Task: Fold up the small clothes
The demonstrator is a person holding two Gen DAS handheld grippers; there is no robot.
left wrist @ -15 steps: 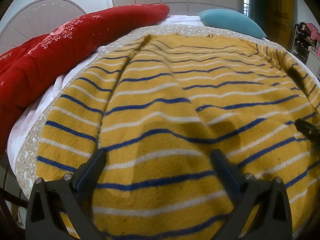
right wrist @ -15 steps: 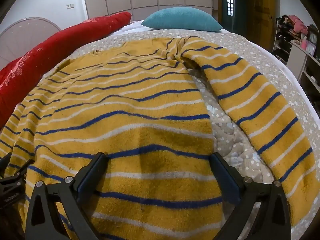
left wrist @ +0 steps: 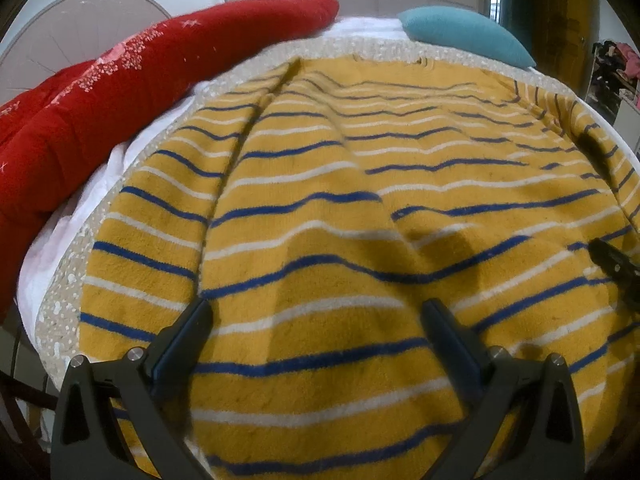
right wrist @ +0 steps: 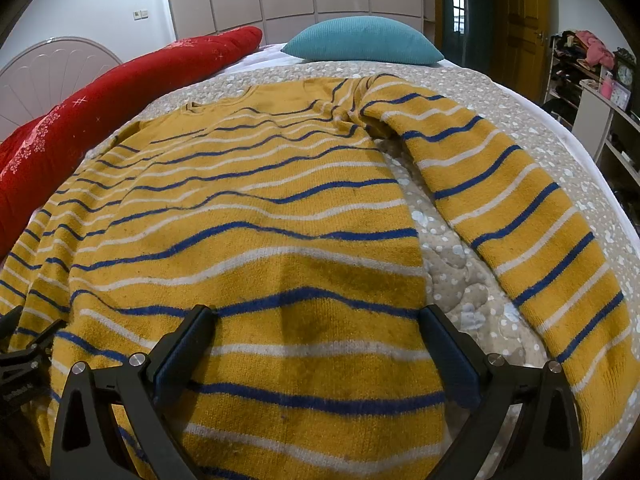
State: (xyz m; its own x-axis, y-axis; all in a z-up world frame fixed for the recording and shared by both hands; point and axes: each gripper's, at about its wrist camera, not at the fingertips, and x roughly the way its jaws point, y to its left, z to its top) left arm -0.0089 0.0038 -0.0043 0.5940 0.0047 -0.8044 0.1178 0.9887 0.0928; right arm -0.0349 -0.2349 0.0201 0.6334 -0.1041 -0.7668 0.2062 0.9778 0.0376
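**Over the hem: both grippers spread, sweater not yet gripped**

Below and ahead of both grippers lies the yellow striped sweater (right wrist: 248, 216), spread flat on the dotted quilt (right wrist: 472, 92), hem nearest, neckline far end.

L gripper (left wrist: 316, 320): jaws spread wide, nothing pinched, tilted down over the hem on the sweater's left part. Left sleeve (left wrist: 168, 184) just ahead-left of it, lying folded along the body seam. R gripper's tip visible at far right edge of this view.

R gripper (right wrist: 316, 320): jaws spread wide, empty, tilted down over the hem's right part. Right sleeve (right wrist: 516, 216) ahead-right, splayed away from the body w/ a wedge of quilt showing between. Cannot tell if fingertips touch the knit or hover just above.

Beyond the sweater: teal pillow (right wrist: 362, 42) far ahead, red quilted blanket (left wrist: 132, 92) ahead-left.

Judgement: fold not started; likely next is a sleeve or side fold.

Risks:
- Thick fuzzy knit; a shallow pinch may catch the top layer only, so front lifts and back stays.
- Pinching too deep could grab quilt w/ sweater, dragging bedding.
- Ripples across body may get locked into the fold if not smoothed.
- R sleeve splayed; a body fold first would leave it sticking out.
- Uneven lift L vs R → skewed fold line.
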